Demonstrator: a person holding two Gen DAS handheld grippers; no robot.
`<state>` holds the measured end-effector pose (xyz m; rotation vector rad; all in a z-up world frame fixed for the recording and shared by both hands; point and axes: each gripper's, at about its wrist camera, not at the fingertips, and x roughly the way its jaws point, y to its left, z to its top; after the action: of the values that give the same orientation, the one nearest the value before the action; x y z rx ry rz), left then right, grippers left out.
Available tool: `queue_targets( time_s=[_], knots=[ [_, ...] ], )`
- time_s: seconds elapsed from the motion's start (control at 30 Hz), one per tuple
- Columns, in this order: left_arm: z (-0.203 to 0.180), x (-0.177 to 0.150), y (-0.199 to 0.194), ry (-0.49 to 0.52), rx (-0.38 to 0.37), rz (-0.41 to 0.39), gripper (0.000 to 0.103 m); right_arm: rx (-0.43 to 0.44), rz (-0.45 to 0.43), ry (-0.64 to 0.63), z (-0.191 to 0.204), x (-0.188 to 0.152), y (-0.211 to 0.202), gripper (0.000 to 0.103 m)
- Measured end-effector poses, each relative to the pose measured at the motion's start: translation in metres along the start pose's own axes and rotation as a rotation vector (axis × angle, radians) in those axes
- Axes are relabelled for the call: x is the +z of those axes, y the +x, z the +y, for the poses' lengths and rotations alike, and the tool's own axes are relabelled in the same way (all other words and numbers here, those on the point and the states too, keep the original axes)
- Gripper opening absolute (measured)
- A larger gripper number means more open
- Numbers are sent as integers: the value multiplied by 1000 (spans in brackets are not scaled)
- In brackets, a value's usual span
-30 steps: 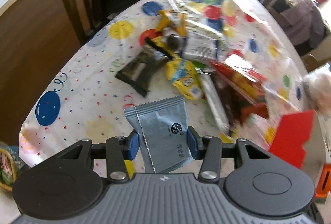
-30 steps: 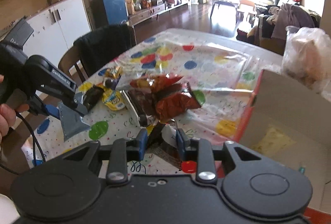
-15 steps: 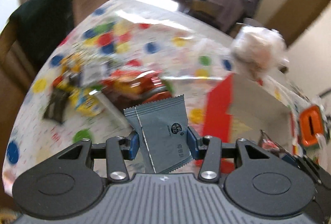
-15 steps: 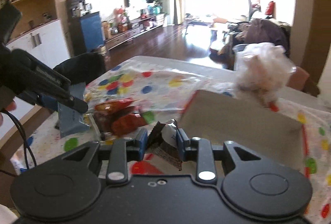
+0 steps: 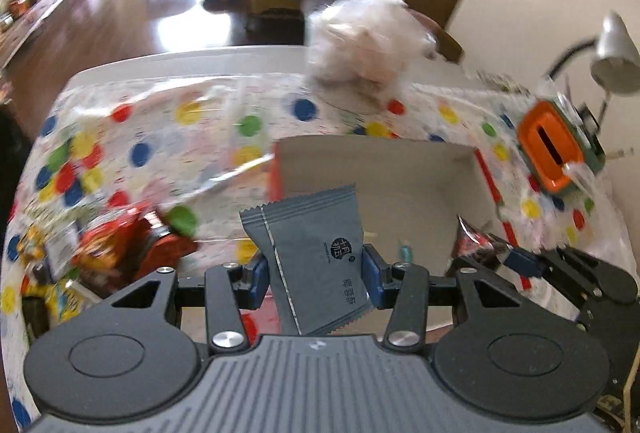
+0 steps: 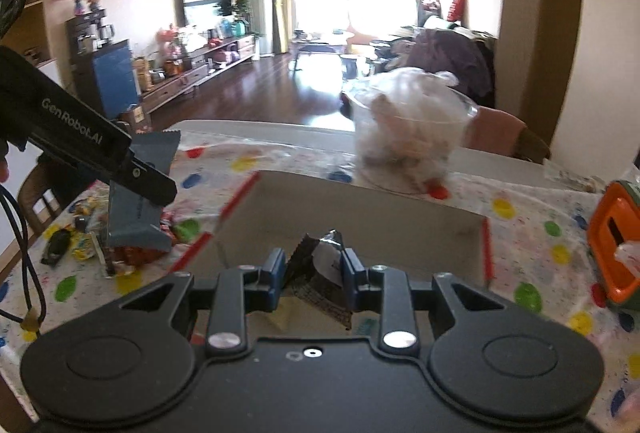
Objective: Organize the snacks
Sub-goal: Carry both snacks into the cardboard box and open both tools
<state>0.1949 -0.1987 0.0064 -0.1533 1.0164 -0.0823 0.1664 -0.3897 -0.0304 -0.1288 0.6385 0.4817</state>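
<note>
My left gripper (image 5: 314,275) is shut on a grey-blue snack packet (image 5: 310,245), held upright near the left rim of an open cardboard box (image 5: 400,177) with red edges. In the right wrist view the same packet (image 6: 140,201) hangs left of the box (image 6: 360,217). My right gripper (image 6: 314,273) is shut on a crumpled dark foil packet (image 6: 324,265) above the box's near side; the left wrist view shows it (image 5: 476,245) at the right. A heap of loose snacks (image 5: 116,249) lies on the spotted tablecloth left of the box.
A clear plastic tub with pale contents (image 6: 408,129) stands just behind the box. An orange and green container (image 6: 616,245) sits to the box's right. A desk lamp (image 5: 612,53) stands at the far right. A chair (image 6: 40,197) is at the table's left.
Both grippers have swung from the snack heap toward the box, each still holding its packet. The box now fills the middle of both views and the heap has slid to the left.
</note>
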Motion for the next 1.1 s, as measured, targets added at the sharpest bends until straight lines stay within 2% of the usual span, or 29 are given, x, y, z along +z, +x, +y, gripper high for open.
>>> queue_targets(
  time_s=[0.23, 0.4, 0.73, 0.93, 1.1],
  knots=[
    [-38, 16, 41, 86, -22, 94, 46, -57, 52, 54, -38, -9, 15, 29],
    [-54, 21, 80, 126, -39, 173, 46, -62, 129, 66, -55, -15, 38, 29],
    [-73, 25, 144, 168, 18, 312, 46, -53, 253, -16, -53, -29, 80, 29],
    [-75, 23, 164, 174, 35, 357, 47, -20, 302, -18, -53, -35, 89, 29],
    [-77, 20, 171, 181, 50, 364, 46, -5, 329, 1, -56, -39, 92, 32]
  ],
)
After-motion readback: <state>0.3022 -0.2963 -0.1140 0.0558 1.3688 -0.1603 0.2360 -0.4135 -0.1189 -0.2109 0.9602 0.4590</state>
